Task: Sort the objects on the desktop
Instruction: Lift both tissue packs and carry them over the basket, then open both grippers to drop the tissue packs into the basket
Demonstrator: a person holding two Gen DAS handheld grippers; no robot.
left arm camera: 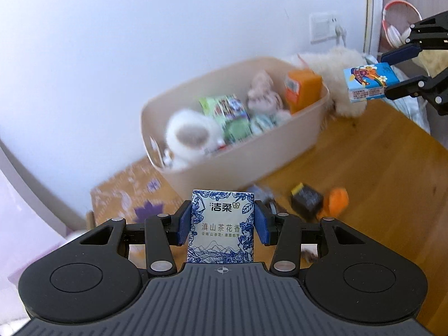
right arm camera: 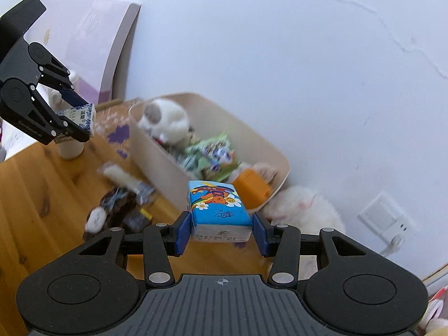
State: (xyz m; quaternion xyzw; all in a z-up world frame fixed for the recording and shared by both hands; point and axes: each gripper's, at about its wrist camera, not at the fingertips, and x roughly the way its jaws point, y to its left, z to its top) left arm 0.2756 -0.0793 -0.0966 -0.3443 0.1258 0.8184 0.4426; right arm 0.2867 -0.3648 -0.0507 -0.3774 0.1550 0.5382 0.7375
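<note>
My left gripper (left arm camera: 223, 222) is shut on a white tissue pack with blue flower print (left arm camera: 222, 225), held upright above the wooden desk. My right gripper (right arm camera: 221, 231) is shut on a bright blue tissue pack with a cartoon bear (right arm camera: 217, 210). Each gripper shows in the other view: the right one (left arm camera: 392, 74) with its blue pack (left arm camera: 369, 82) at the upper right, the left one (right arm camera: 77, 119) with its white pack (right arm camera: 81, 117) at the upper left. A beige bin (left arm camera: 302, 137) ahead holds a white plush, snack bags and an orange box (left arm camera: 302, 89).
Loose items lie on the wooden desk (left arm camera: 378, 168) in front of the bin: a dark box (left arm camera: 306, 200), an orange object (left arm camera: 337, 200), a brown plush (right arm camera: 112, 210) and wrappers. A white fluffy toy (right arm camera: 305, 210) lies right of the bin. A flowered cardboard box (left arm camera: 134, 196) sits left.
</note>
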